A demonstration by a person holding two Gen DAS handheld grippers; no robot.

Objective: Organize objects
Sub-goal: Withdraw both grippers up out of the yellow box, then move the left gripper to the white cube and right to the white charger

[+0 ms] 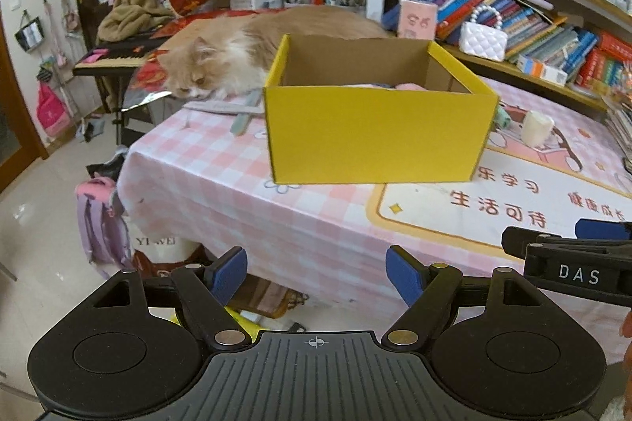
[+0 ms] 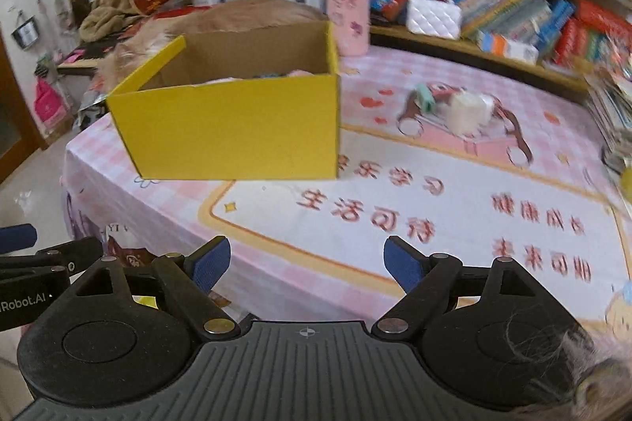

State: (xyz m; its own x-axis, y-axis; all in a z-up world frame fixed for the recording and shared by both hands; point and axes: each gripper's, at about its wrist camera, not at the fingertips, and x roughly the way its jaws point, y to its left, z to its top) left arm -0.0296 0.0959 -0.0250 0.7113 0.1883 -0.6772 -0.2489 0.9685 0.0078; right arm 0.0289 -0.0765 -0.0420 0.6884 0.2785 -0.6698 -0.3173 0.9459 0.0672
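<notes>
Both tools—left tool [image 1: 316, 270], right tool [image 2: 306, 263]—spread, empty, short of the desk [image 2: 454, 184]. White block [image 2: 468, 114] lies right of yellow box [image 2: 237, 128]; reaching risks startling the cat [image 1: 221, 57] behind—jolting the box.

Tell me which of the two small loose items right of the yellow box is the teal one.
The teal clip-like piece is the smaller item, lying nearer the yellow box. The other, just right of it, is a bigger translucent white block.
</notes>
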